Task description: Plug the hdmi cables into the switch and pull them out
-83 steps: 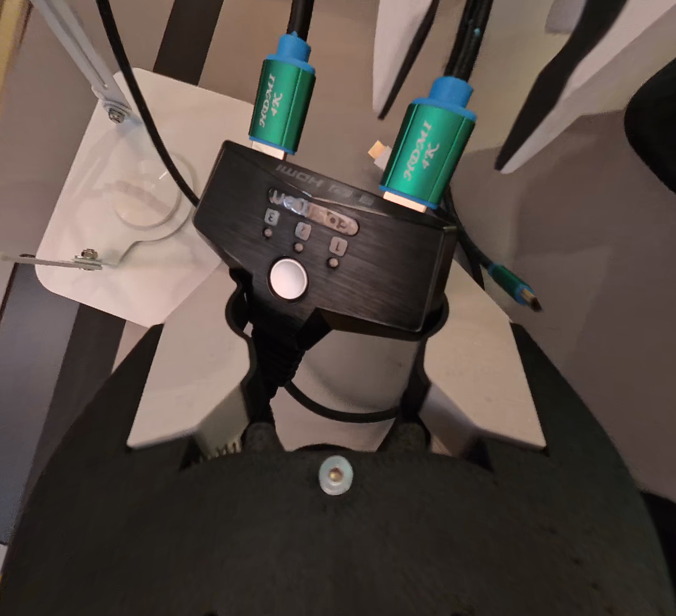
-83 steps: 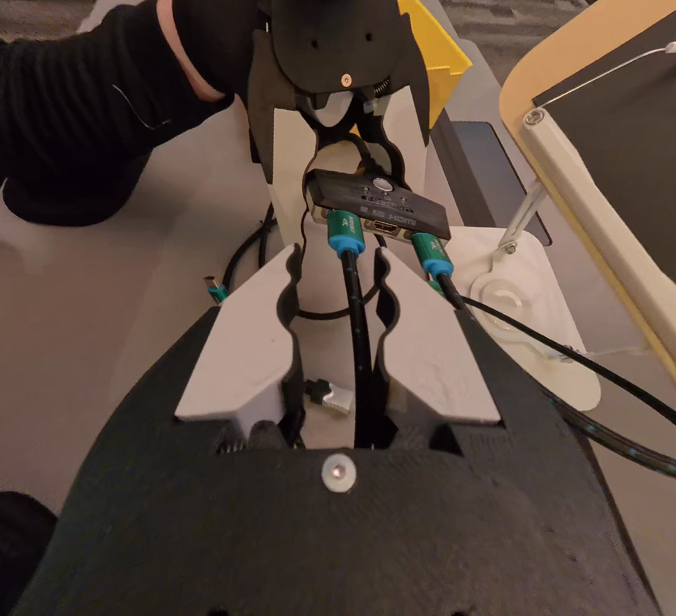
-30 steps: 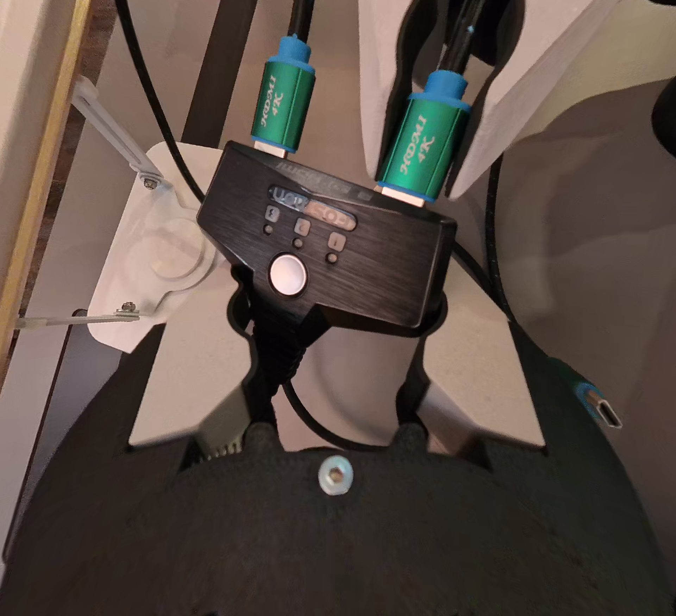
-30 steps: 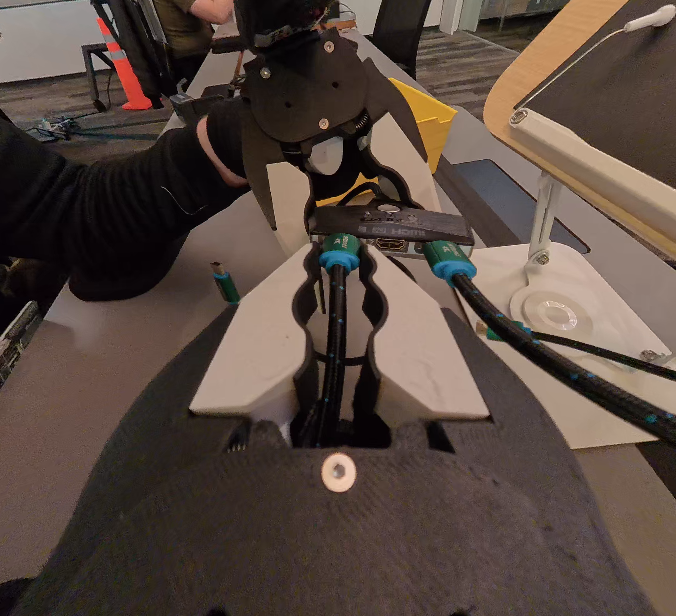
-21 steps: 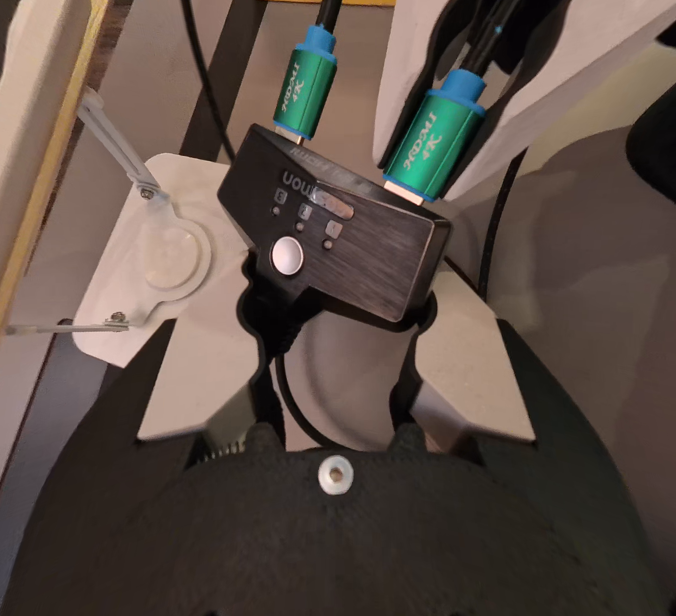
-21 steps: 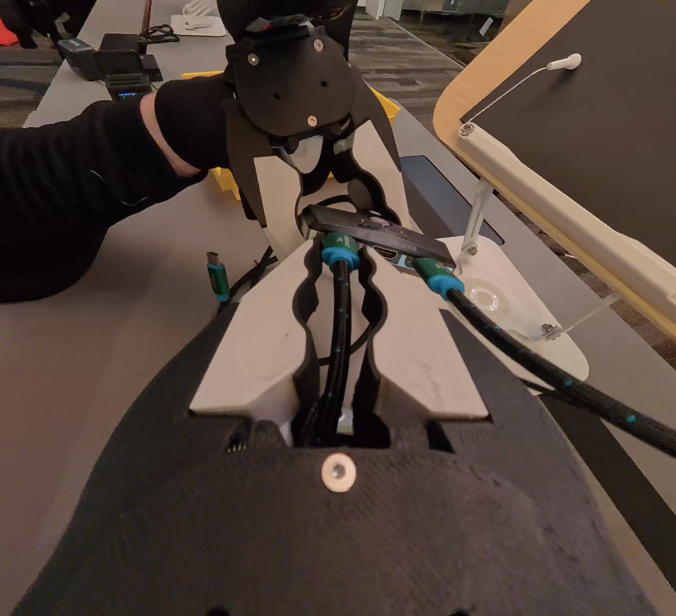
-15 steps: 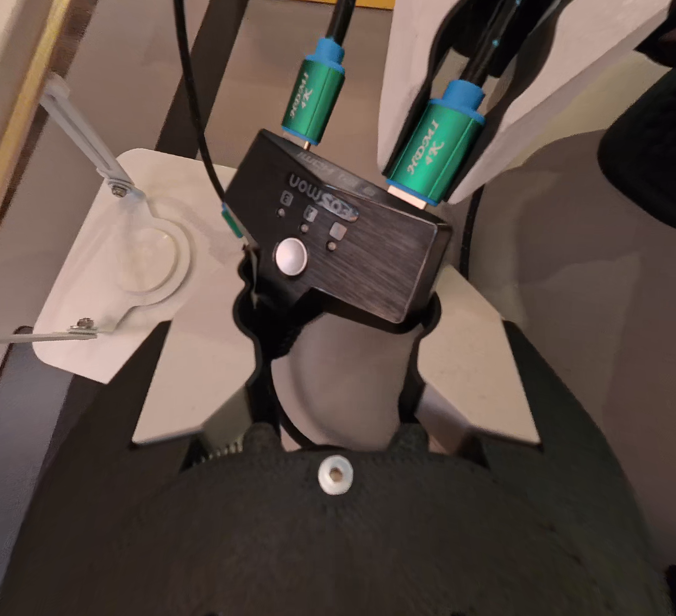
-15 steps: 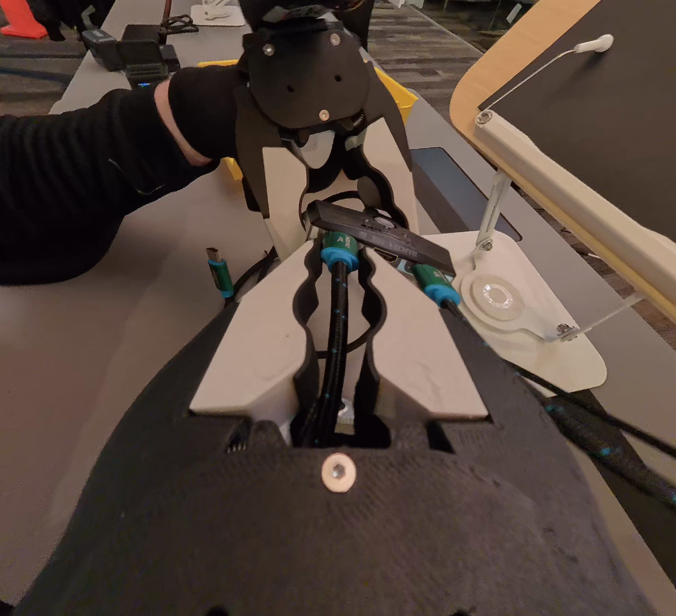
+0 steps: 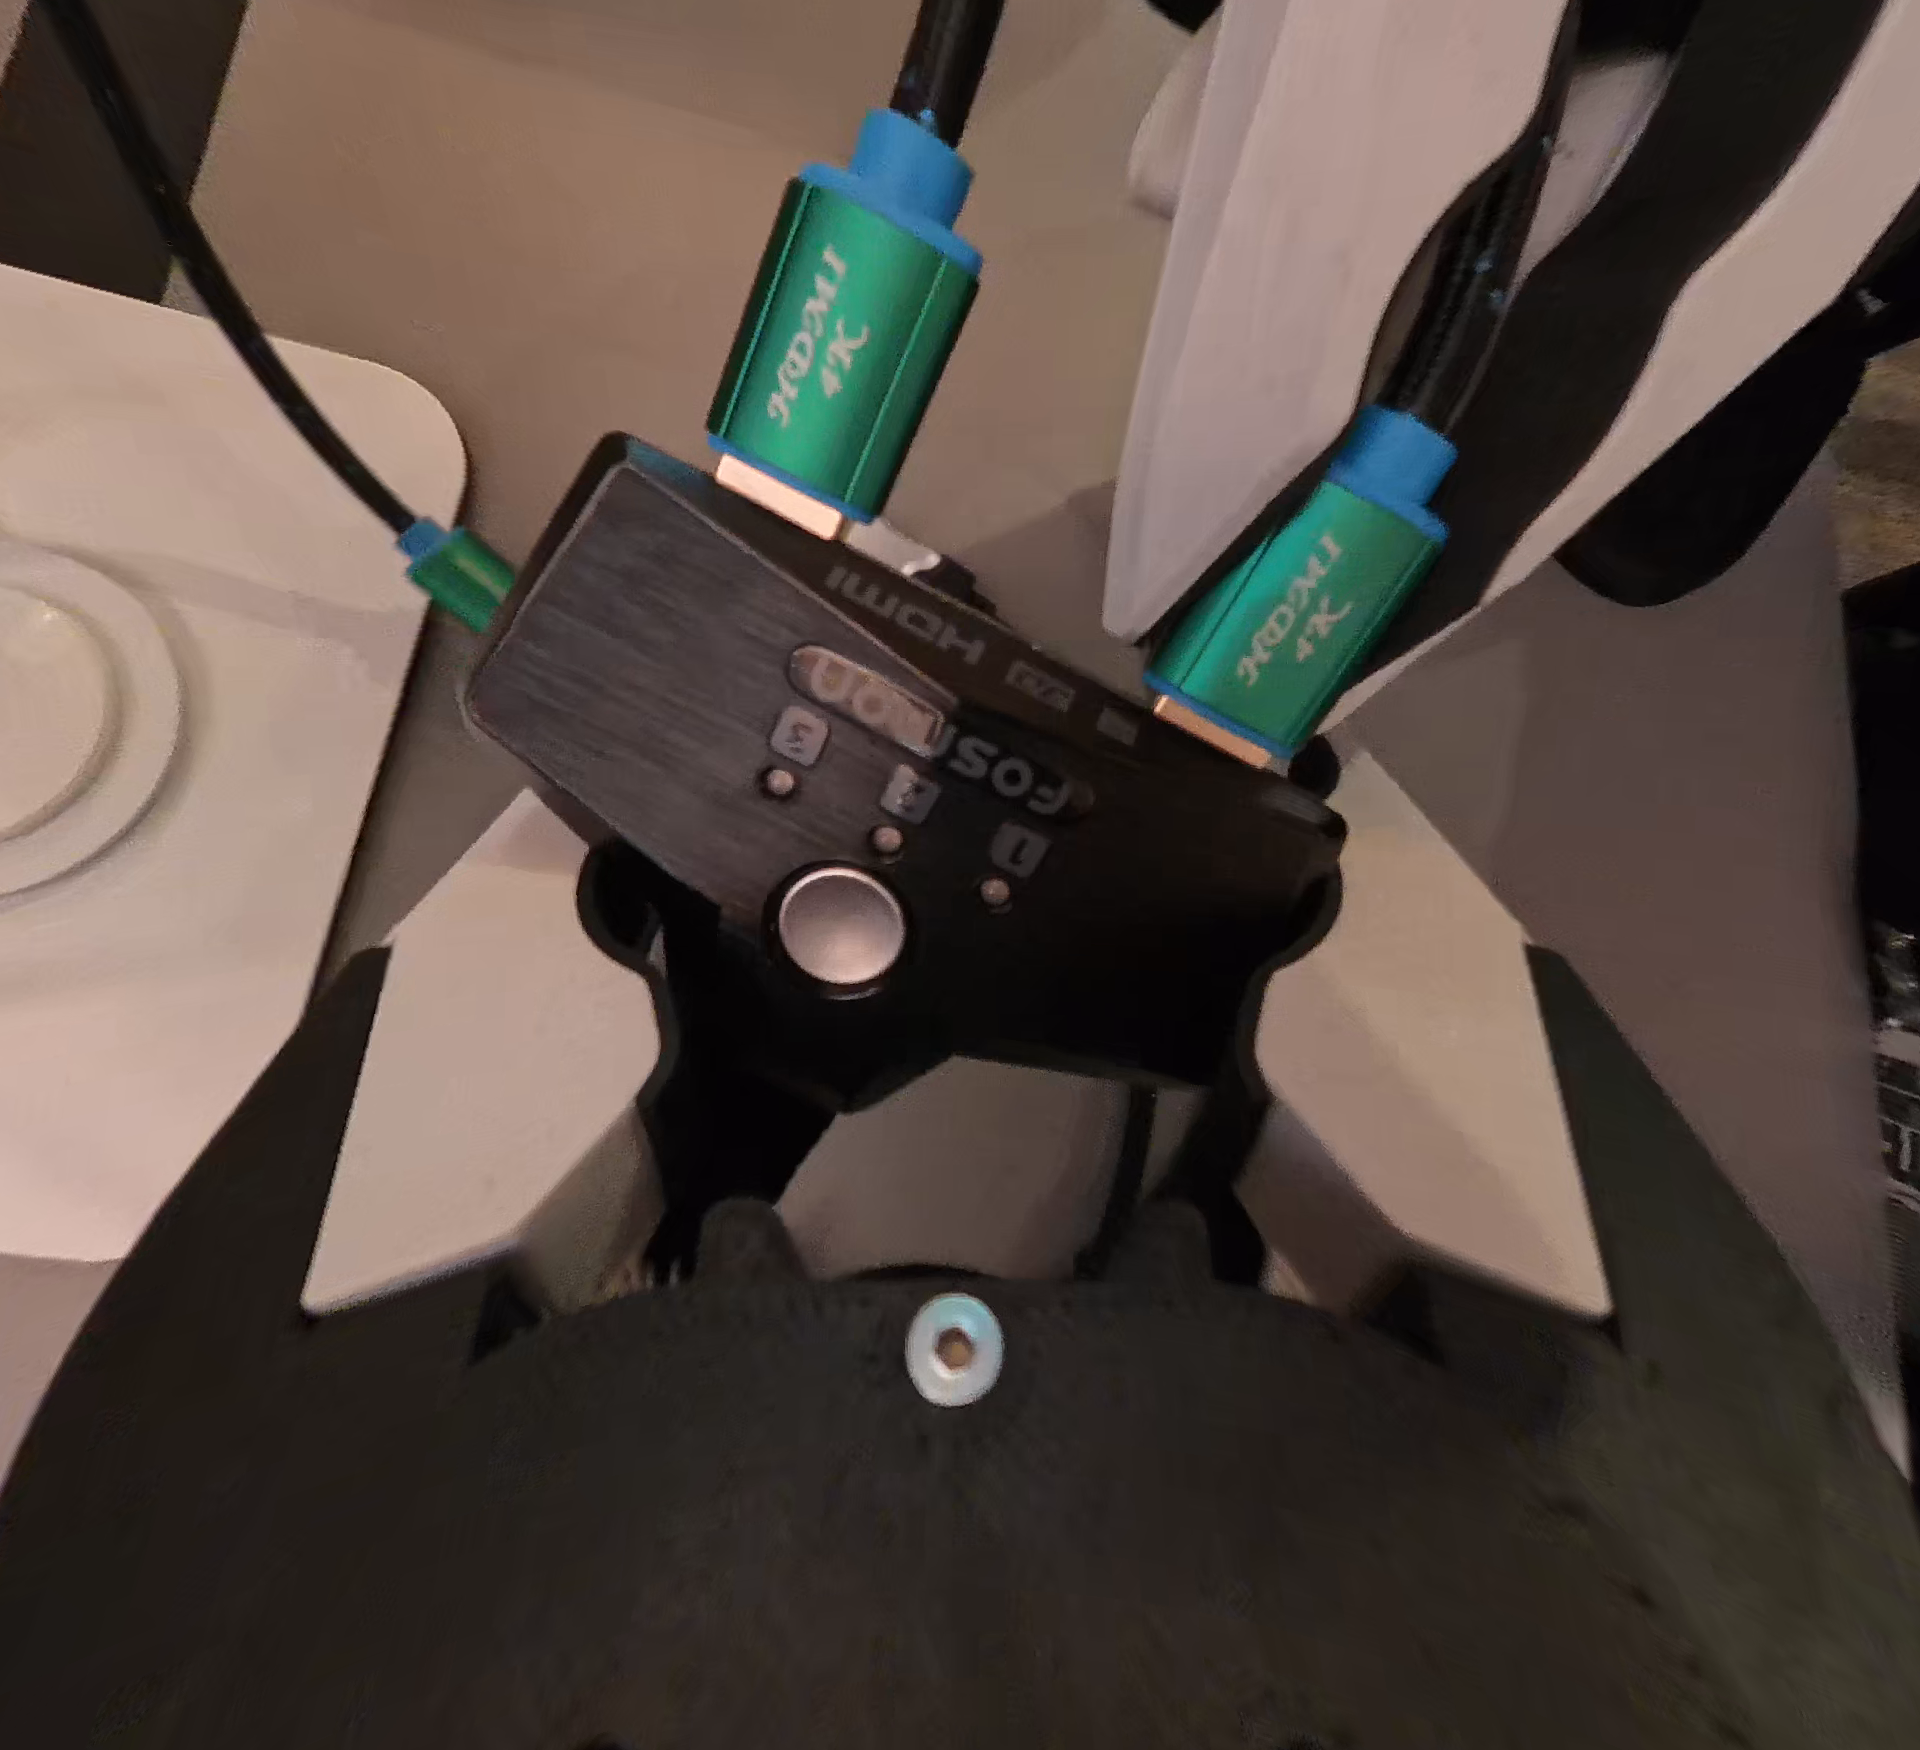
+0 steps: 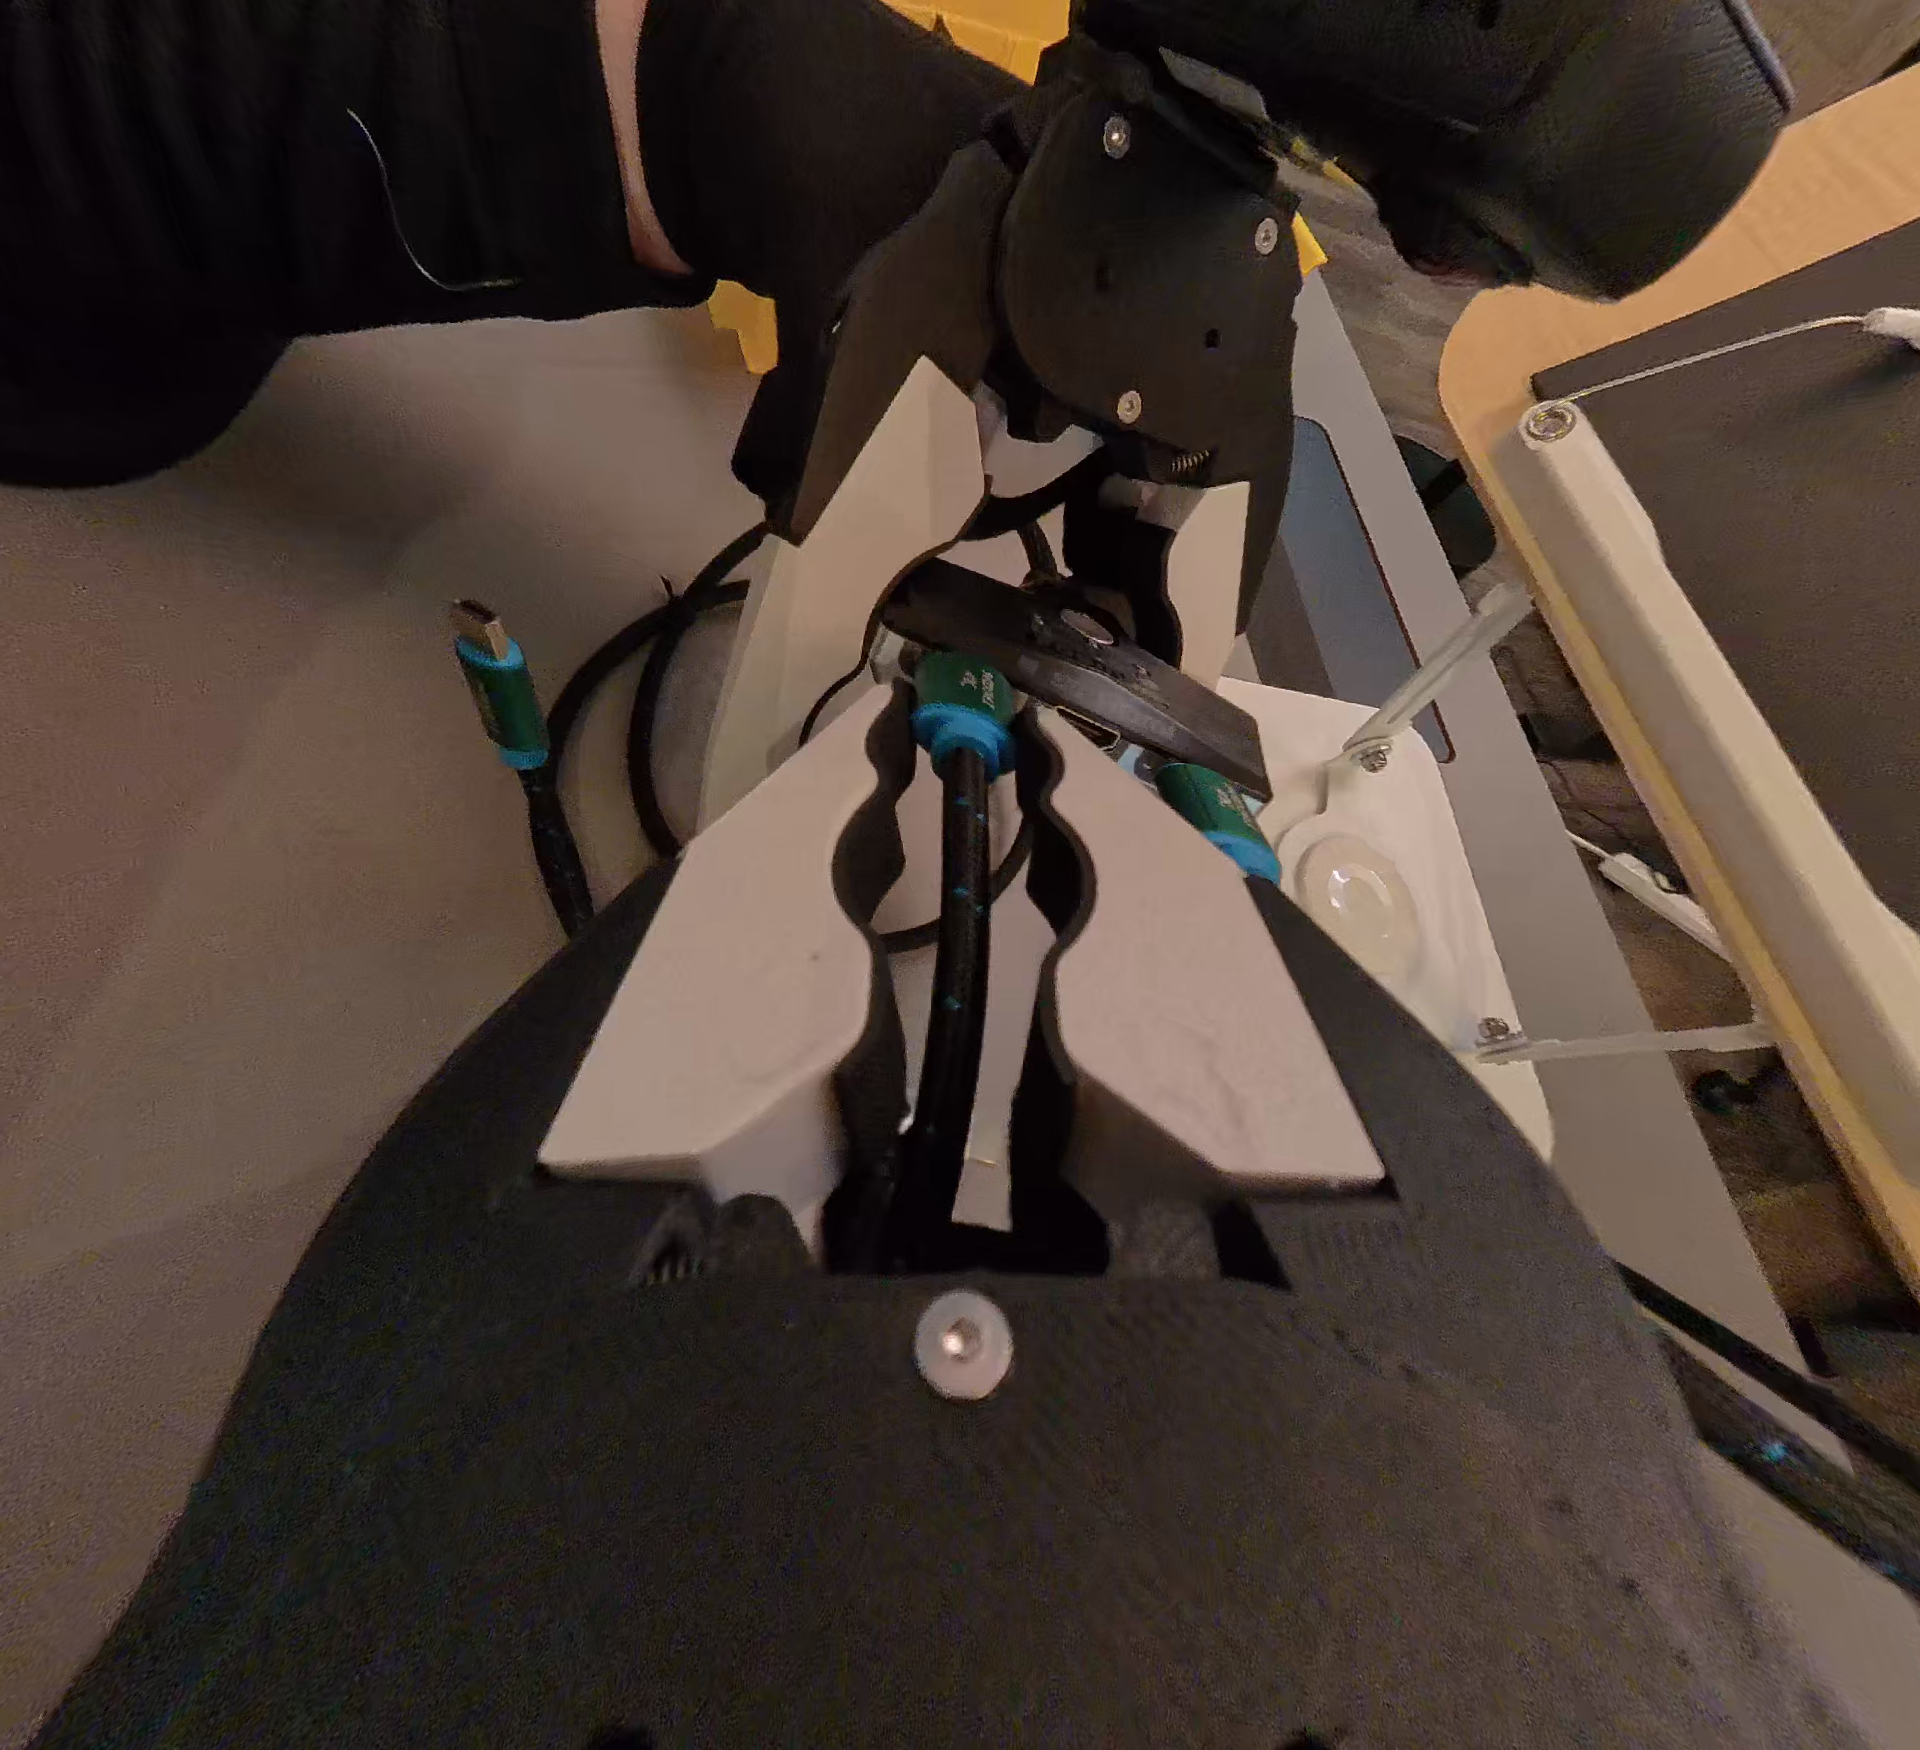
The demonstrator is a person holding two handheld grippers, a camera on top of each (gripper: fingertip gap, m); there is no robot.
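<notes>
Left wrist view: two green plugs [image 9: 844, 360] in one switch [image 9: 894, 765].

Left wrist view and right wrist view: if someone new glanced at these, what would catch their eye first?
Probably the two green plugs with blue collars, one at the far port of the black switch and the other at its near-right port. The left hand-held gripper clamps the switch, while the right hand-held gripper straddles that second plug's braided cable. A third, loose plug lies on the grey table, left in the right wrist view.
</notes>
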